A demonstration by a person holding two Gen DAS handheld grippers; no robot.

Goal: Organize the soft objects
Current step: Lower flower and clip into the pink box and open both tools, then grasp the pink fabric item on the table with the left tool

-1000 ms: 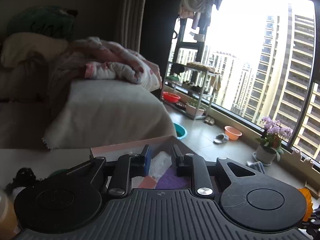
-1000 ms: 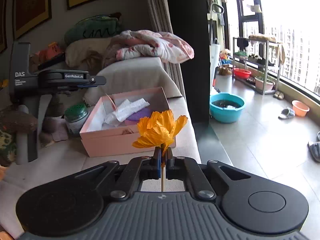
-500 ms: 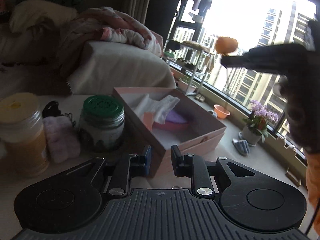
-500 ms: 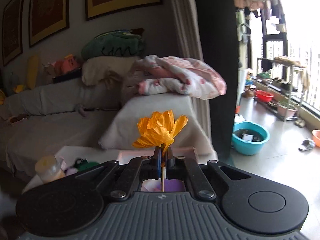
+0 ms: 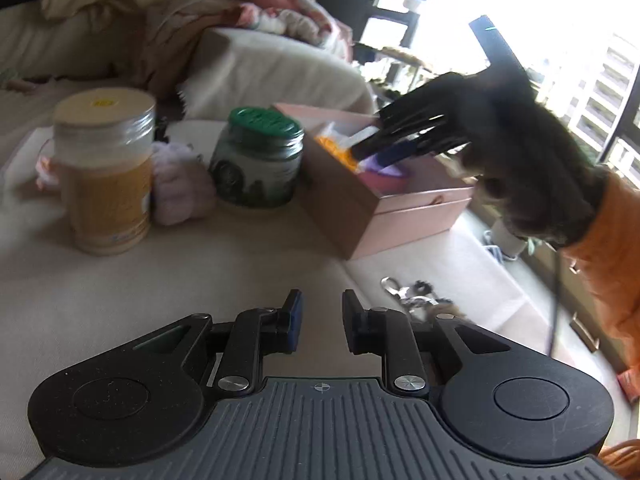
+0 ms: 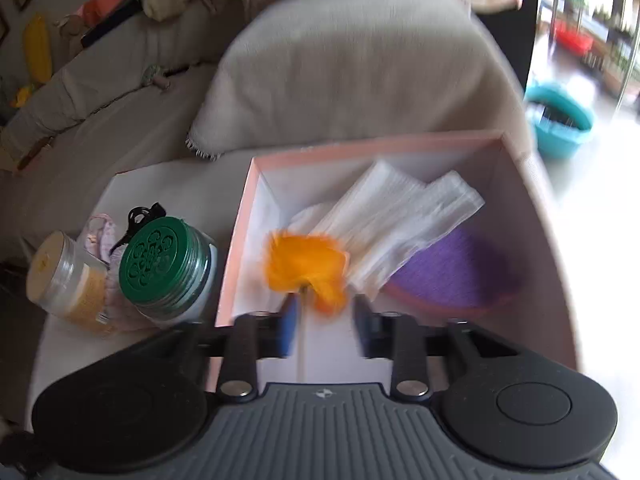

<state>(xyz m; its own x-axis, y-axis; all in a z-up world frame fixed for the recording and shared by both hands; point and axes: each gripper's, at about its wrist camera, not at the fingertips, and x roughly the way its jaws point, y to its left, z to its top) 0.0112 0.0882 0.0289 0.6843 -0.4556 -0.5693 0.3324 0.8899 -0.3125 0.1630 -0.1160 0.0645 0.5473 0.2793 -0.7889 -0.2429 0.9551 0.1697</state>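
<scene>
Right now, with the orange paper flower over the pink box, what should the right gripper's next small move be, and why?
Probably lift the right gripper straight up out of the pink box. Its jaws have just been opening, and the orange flower lies between them, its stem beside the left finger, bloom low in the box by the white tissue, seemingly released.

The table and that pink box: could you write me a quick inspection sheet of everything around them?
Surface: pale cloth-covered table, partly bare.
Job's things: orange paper flower lying in the pink box beside white tissues and a purple disc; fluffy pink item still outside.
Clutter: green-lidded jar, yellow-filled jar, keys.
Grippers: right claw over the box, jaws just opened, flower stick loose between them; left claw slightly apart, empty.
Cables: nothing seen.
Surroundings: covered sofa, teal basin.
</scene>
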